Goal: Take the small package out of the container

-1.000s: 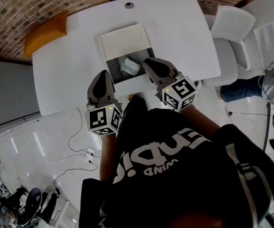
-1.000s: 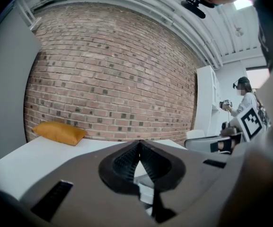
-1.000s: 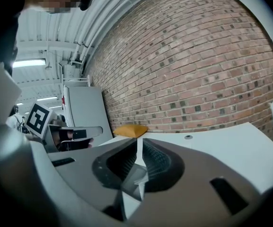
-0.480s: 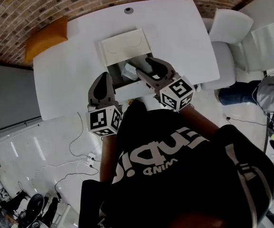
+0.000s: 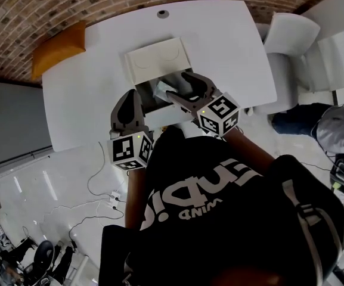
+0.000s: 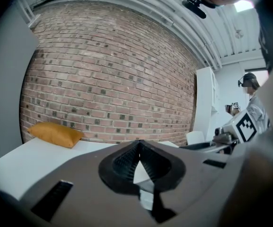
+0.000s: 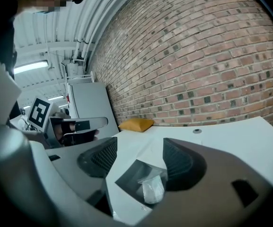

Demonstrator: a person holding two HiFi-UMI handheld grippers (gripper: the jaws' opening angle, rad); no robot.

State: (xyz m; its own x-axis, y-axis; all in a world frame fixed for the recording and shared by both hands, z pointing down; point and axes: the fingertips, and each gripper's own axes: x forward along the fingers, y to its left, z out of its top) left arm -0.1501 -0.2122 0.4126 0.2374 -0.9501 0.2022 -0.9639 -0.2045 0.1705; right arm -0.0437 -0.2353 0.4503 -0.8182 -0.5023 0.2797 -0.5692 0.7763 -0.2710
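A white container lies on the white table, its lid folded back and its dark inside showing. The small clear package lies in it; in the right gripper view the package rests on the container's dark floor. My right gripper hangs over the opening, its jaws opening wide. The package sits below, between them and untouched. My left gripper stays at the container's near left corner, and in the left gripper view its tips meet with nothing in them.
An orange cushion lies at the table's far left corner, and a cable hole sits at the far edge. A white chair stands to the right, with a person beyond it. Cables run over the floor.
My right gripper's jaws went from shut to wide open and shifted left, further over the container's opening. The left gripper has barely moved.
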